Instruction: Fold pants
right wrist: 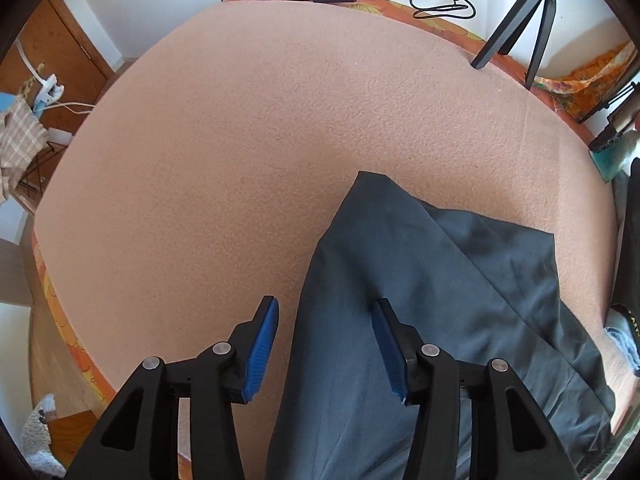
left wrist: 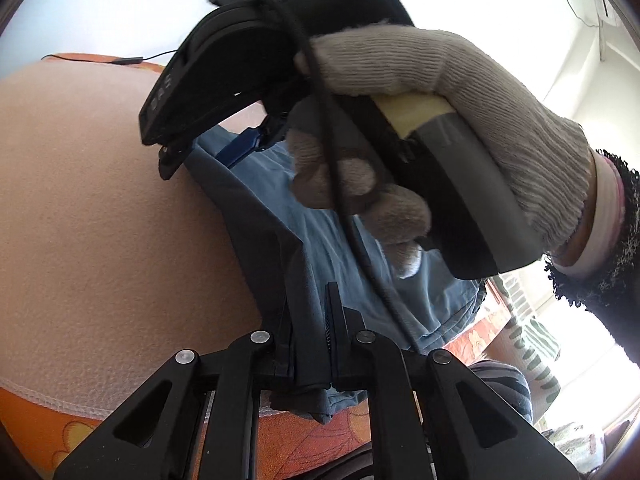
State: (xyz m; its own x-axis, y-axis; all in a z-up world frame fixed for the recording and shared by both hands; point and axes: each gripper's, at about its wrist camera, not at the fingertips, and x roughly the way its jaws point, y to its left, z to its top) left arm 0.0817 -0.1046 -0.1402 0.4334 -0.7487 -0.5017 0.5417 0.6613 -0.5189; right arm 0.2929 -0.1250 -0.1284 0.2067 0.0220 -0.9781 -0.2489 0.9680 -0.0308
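Left wrist view: the left gripper (left wrist: 310, 344) clamps the blue-grey cotton pants' (left wrist: 280, 216) edge (probably anchoring the fold); the right gripper (right wrist: 325, 350) hovers, spread wide, ready.

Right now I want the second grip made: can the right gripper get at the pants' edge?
Probably yes. The right gripper is open and straddles the left edge of the pants over the pink blanket; nothing lies between its fingers and the cloth.

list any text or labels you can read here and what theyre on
Pale marks on the black housing of the right tool: too blurred to read.
Yellow lettering on a dark item at the right edge: cut off, unreadable.
Nothing readable on the pants, blanket or tripod.
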